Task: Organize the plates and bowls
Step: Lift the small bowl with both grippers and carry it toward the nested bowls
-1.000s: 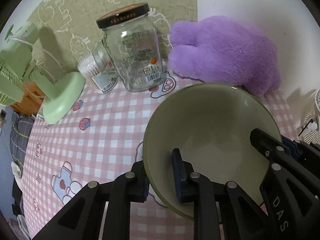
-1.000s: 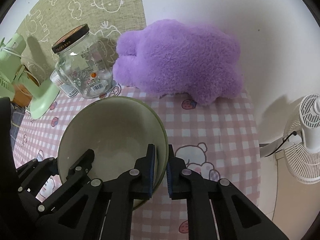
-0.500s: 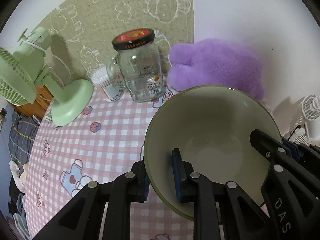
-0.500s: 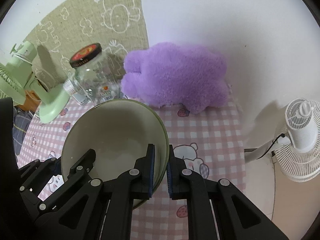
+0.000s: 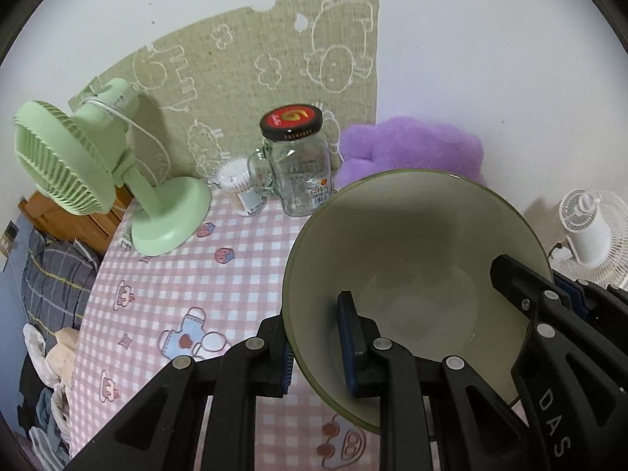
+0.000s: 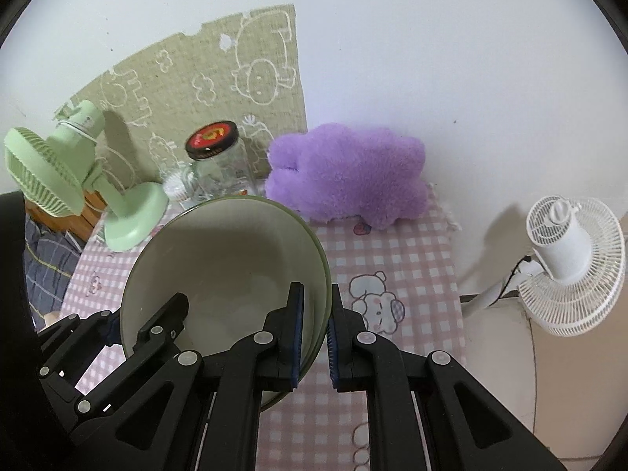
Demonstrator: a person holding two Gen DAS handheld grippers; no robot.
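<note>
Bowl (image 5: pixel 412 259) hangs in the air over the pink checked cloth (image 5: pixel 176 282), tipped a little; left gripper (image 5: pixel 314 343) pinches one side of its rim, right gripper (image 6: pixel 314 324) pinches the other side. Good carrying, I think, means both hands go together and level; keep the squeeze tight; stay clear of the glass jar (image 5: pixel 300 172) and green fan (image 5: pixel 102 180).

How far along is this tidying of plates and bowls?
Nothing looks finished yet: no sorted stack of dishes shows in either view. In hand is one green bowl, gripped on opposite sides of its rim by the left hand-held gripper and the right hand-held gripper, above the pink checked tablecloth. Left: setting it down somewhere; no plates or destination are visible.
</note>
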